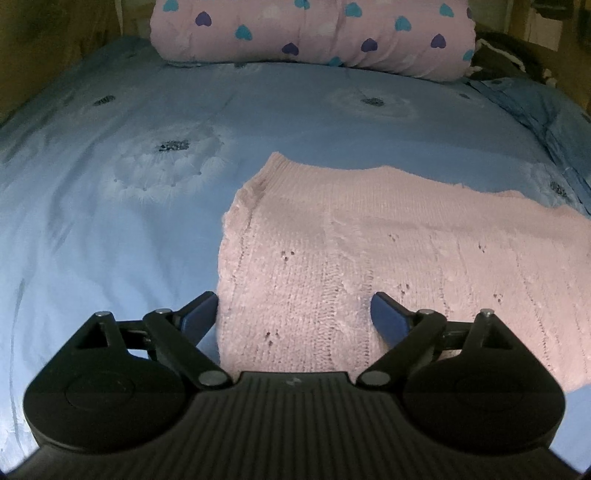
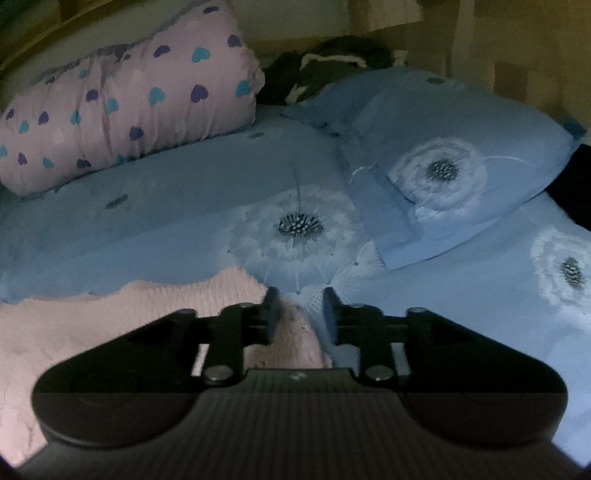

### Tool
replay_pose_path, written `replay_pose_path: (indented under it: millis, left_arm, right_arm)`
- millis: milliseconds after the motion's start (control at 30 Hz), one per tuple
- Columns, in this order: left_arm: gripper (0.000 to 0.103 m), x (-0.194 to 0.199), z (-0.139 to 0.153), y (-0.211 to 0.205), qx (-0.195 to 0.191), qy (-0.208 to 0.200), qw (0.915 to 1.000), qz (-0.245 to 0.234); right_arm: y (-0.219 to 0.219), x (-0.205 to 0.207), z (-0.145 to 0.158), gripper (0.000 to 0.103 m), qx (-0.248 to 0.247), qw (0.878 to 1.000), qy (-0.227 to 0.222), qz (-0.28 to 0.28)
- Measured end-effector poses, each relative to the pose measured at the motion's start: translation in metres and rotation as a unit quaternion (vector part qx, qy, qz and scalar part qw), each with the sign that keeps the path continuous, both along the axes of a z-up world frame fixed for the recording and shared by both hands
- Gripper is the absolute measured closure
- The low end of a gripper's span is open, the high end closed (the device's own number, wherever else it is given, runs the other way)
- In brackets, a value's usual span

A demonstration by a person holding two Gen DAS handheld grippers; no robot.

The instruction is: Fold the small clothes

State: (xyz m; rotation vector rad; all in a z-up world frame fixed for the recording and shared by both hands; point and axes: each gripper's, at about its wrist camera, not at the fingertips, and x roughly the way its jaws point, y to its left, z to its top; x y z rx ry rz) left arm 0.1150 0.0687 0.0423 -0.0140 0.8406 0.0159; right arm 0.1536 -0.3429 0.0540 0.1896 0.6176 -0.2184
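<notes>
Between the wide-spread fingers of the left gripper (image 1: 293, 314) lies the near left part of a pink knitted garment (image 1: 369, 258); the left finger sits at its side edge, the right finger over the knit, and neither pinches anything. The right gripper (image 2: 300, 314) has its fingers parted by a narrow gap and straddles the garment's right edge, its left finger over the wool and its right finger over the blue bedspread (image 2: 184, 206); whether it touches the cloth I cannot tell.

To fold well, I judge each gripper should bite a full edge of the knit, not a loose strand, and both should lift evenly.

The garment lies flat and spread, soft, with ribbed columns and small eyelet holes, its far edge wavy. Beyond the fingers rest a heart-print pillow (image 1: 314, 33) and a blue pillow (image 2: 443, 158).
</notes>
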Motion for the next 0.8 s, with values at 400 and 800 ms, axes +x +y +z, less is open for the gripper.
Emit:
replay_pose_path:
  millis: [400, 800]
  left_arm:
    - [0.011, -0.02, 0.019, -0.001, -0.012, -0.021, 0.9996, -0.013]
    - [0.01, -0.041, 0.03, 0.019, -0.034, -0.025, 0.9991, -0.001]
  right_arm:
    - [0.025, -0.068, 0.038, 0.045, 0.087, 0.995, -0.048, 0.021]
    - [0.063, -0.119, 0.034, 0.045, 0.065, 0.996, -0.036, 0.048]
